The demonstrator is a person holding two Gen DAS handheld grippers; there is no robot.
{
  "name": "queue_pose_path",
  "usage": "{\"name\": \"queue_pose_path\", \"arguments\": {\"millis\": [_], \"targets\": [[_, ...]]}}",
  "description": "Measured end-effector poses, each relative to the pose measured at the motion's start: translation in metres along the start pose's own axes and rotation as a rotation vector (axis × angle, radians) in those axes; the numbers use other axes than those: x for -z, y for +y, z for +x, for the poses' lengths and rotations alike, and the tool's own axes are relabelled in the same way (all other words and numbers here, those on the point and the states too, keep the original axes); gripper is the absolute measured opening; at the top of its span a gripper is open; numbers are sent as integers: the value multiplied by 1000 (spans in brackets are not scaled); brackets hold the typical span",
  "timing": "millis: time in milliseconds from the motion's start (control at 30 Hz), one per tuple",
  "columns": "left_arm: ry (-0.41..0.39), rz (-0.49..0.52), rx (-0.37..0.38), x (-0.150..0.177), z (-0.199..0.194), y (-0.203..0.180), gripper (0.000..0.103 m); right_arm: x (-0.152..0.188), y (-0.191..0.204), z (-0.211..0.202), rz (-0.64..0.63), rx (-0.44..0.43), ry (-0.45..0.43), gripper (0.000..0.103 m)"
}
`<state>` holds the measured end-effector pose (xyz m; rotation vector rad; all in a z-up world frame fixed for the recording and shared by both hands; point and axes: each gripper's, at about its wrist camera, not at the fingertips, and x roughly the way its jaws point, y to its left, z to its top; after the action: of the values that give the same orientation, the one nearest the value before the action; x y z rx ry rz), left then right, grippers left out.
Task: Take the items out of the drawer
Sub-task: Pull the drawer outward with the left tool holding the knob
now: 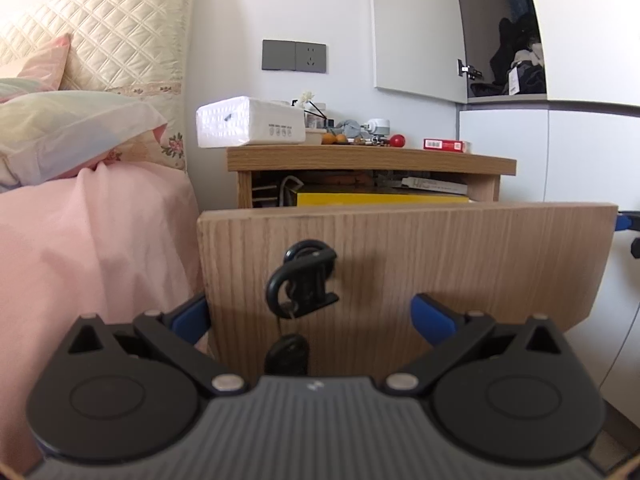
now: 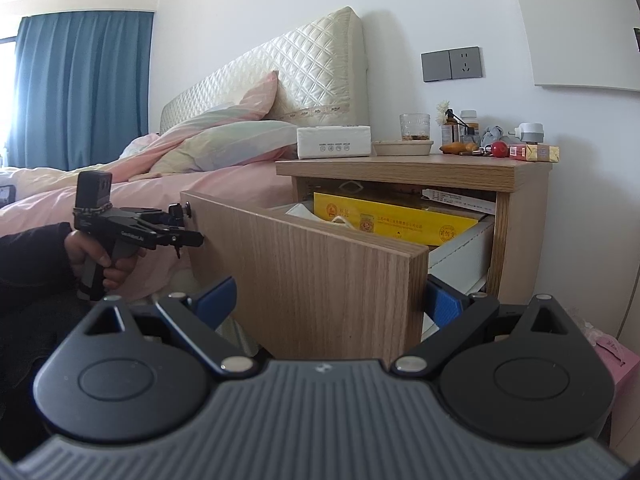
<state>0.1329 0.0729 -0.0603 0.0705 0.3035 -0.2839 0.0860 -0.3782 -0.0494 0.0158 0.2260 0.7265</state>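
Observation:
The bedside drawer (image 2: pixel 304 272) stands pulled out, with a wood-grain front. Inside it lie a yellow box (image 2: pixel 396 220), a white bag (image 2: pixel 316 214) and papers (image 2: pixel 460 200). In the left wrist view the drawer front (image 1: pixel 440 256) fills the middle, and the yellow box (image 1: pixel 380 199) shows just above it. A black knob with a key ring (image 1: pixel 304 280) sits on the panel. My left gripper (image 1: pixel 312 316) is open, its blue fingers (image 1: pixel 434 318) spread on either side below the knob. A hand holds the left gripper (image 2: pixel 180 236) at the knob. My right gripper (image 2: pixel 330 298) is open near the panel's right end.
The nightstand top (image 2: pixel 400 168) carries a white tissue pack (image 2: pixel 334 142), a glass (image 2: pixel 415 126), bottles, a red ball (image 2: pixel 499 148) and a red carton (image 2: pixel 534 153). A bed with pink sheets (image 2: pixel 132 196) lies to the left. Something pink (image 2: pixel 616 356) sits on the floor at the right.

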Motion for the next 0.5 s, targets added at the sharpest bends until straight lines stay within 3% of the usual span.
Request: {"name": "queue_pose_path", "arguments": {"millis": [500], "targets": [[22, -46, 14, 1, -24, -1, 103, 2, 16, -14, 16, -18, 14, 101]]}}
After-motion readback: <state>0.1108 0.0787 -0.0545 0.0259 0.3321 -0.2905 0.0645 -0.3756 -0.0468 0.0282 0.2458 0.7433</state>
